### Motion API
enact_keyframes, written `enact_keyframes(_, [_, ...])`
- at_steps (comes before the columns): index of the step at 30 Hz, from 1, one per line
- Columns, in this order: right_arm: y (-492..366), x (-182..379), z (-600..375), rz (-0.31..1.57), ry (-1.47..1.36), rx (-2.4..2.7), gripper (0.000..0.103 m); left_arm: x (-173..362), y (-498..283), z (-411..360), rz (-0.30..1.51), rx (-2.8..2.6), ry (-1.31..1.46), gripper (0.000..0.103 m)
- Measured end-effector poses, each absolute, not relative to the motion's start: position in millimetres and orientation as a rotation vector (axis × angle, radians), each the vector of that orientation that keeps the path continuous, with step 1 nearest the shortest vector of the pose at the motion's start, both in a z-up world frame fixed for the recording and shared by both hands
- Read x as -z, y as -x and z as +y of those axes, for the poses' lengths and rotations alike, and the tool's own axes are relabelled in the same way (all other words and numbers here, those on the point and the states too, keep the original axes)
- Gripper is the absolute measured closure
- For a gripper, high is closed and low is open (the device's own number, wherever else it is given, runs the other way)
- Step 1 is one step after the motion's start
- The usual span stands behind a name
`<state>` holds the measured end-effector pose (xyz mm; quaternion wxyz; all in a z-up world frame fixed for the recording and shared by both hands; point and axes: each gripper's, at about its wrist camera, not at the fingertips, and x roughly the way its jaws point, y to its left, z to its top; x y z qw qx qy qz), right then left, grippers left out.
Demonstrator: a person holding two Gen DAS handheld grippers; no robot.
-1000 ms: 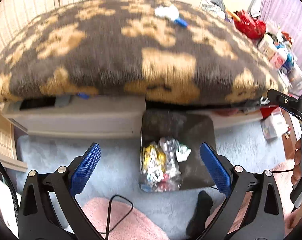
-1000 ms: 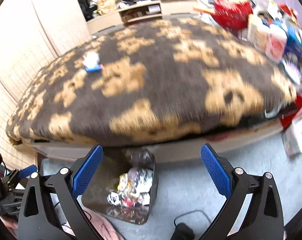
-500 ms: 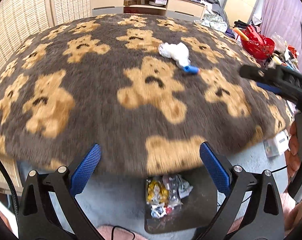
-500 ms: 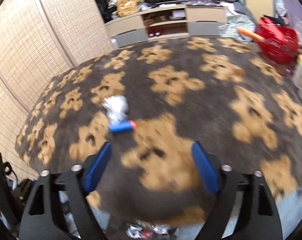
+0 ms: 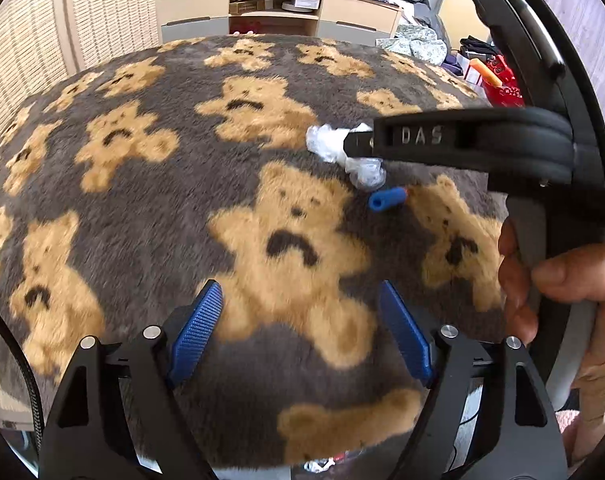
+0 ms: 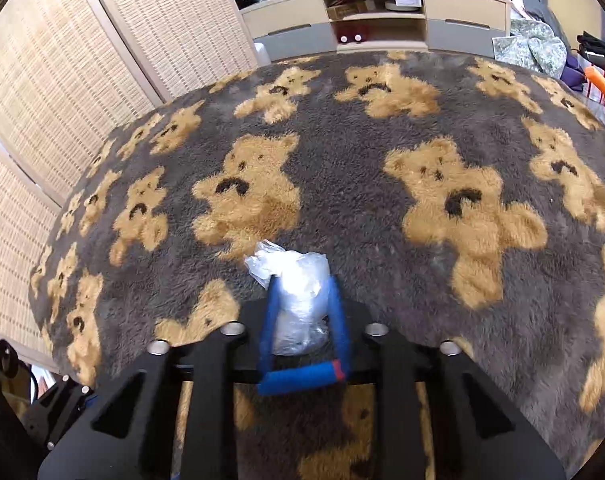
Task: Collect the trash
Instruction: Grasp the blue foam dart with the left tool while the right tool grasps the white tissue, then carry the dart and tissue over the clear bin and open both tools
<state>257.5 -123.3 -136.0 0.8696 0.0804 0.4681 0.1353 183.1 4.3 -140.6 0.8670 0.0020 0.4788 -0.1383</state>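
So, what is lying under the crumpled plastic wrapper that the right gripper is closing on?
The plastic wrapper lies on the bear blanket, a blue foam dart beside it. The right gripper is closing around it; anything beneath is covered.

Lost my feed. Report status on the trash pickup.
Right gripper closing on crumpled plastic wrap, pads touching. Left gripper closing, empty, above teddy-bear blanket. Blue foam dart beside the wrap, not gripped.

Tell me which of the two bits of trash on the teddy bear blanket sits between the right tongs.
The crumpled clear plastic wrapper, between the closing right tongs. The small blue tube lies just behind, nearer the camera, outside the pads.
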Motion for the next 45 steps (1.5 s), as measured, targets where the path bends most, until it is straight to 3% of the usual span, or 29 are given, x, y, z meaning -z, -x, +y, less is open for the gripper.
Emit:
enact_keyframes(8, [-258,119,-178,0.918,-0.208,-0.190,0.089,142,-208,-28,0.986,0.348,-0.038,0.035])
enact_keyframes(14, [-246,121,-214,0.932,-0.241,-0.178,0.089,148,-224,-52,0.970,0.395,-0.095,0.051])
enact_keyframes(16, [-242,124,-221,0.938,-0.240,-0.172,0.089,148,-226,-57,0.958,0.417,-0.100,0.067])
enact_keyframes(18, [-238,126,-225,0.945,-0.238,-0.169,0.089,147,-227,-61,0.957,0.436,-0.103,0.077])
enact_keyframes(25, [-220,132,-233,0.957,-0.246,-0.175,0.089,145,-219,-71,0.955,0.468,-0.123,0.091])
enact_keyframes(45, [-89,114,-206,0.931,-0.241,-0.212,0.089,130,-89,-34,0.986,0.399,-0.053,0.093])
